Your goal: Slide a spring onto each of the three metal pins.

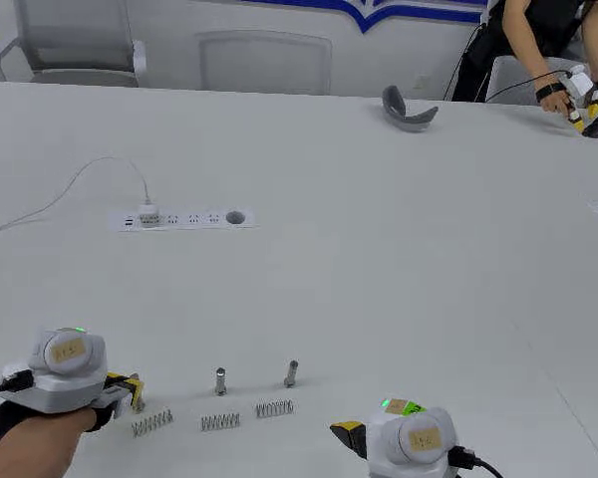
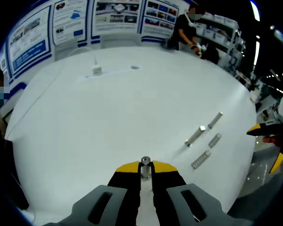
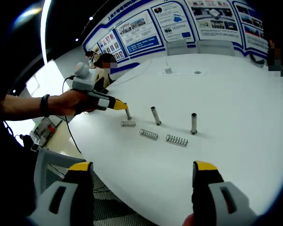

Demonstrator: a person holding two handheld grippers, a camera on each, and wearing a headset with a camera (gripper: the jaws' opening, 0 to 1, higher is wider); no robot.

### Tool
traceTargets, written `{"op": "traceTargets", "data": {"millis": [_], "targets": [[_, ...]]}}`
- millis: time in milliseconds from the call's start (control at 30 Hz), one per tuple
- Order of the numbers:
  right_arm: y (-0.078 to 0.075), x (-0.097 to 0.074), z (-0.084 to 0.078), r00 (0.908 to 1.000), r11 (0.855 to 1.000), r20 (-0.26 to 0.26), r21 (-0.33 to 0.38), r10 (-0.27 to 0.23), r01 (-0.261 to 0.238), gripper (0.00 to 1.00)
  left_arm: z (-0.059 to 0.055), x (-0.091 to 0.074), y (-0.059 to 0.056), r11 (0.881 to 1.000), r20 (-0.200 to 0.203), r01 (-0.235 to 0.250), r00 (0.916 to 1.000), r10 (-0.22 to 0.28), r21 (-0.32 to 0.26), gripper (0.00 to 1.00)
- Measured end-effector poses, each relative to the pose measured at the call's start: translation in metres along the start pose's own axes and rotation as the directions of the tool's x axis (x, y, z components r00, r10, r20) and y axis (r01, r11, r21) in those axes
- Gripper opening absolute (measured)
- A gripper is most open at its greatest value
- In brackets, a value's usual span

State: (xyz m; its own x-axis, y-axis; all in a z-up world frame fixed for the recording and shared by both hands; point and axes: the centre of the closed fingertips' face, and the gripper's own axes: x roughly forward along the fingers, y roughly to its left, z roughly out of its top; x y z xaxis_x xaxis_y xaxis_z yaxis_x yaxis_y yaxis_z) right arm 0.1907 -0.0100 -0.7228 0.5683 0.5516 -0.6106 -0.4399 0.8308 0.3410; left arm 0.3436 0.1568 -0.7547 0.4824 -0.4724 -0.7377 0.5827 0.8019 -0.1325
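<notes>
**Left gripper clamped on one pin, right gripper wide open**

Along the desk's near edge I have both grippers low over the surface. My left gripper (image 2: 145, 165), toward the near left corner, has its jaws closed on a metal pin (image 2: 145, 168), pinched upright between the yellow tips. My right gripper (image 3: 142, 165) hangs off the near edge further right, jaws spread far apart with nothing between them.

Just in from the near edge, three springs lie in a row: the left spring (image 1: 152, 423) just beside the held pin, the middle spring (image 1: 220, 421) and the right spring (image 1: 274, 407). Behind them two more pins stand upright and bare, the middle pin (image 1: 220, 380) and the right pin (image 1: 291, 373).

Mid-desk toward the left, a white power strip (image 1: 179, 218) carries one plug with a thin cable trailing to the left edge. Near the far edge lies a dark grey curved object (image 1: 409, 110). At the far right corner another person (image 1: 538, 40) leans over the desk.
</notes>
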Motion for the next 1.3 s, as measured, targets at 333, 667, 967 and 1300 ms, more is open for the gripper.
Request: {"op": "traceTargets", "data": {"millis": [333,667,967,1300], "targets": [[0.000,-0.002,-0.001,1.0000,1.000,0.003,-0.001,-0.005,0.005,0.88,-0.007,-0.007,0.000,1.000,-0.017,0.003,0.9999,-0.002,0.031,0.08],[0.002,-0.001,-0.003,1.0000,1.000,0.003,0.001,-0.003,0.003,0.88,-0.010,-0.009,-0.001,0.996,-0.024,-0.003,0.9997,0.005,0.085,0.08],[0.002,-0.003,-0.004,1.0000,1.000,0.003,0.000,-0.004,0.004,0.88,-0.010,-0.003,0.002,0.996,-0.019,-0.009,0.9998,0.011,0.094,0.08],[0.002,-0.002,-0.005,1.0000,1.000,-0.001,0.001,-0.004,0.004,0.88,-0.004,0.005,-0.002,0.994,-0.014,-0.006,0.9999,0.007,0.107,0.07]]}}
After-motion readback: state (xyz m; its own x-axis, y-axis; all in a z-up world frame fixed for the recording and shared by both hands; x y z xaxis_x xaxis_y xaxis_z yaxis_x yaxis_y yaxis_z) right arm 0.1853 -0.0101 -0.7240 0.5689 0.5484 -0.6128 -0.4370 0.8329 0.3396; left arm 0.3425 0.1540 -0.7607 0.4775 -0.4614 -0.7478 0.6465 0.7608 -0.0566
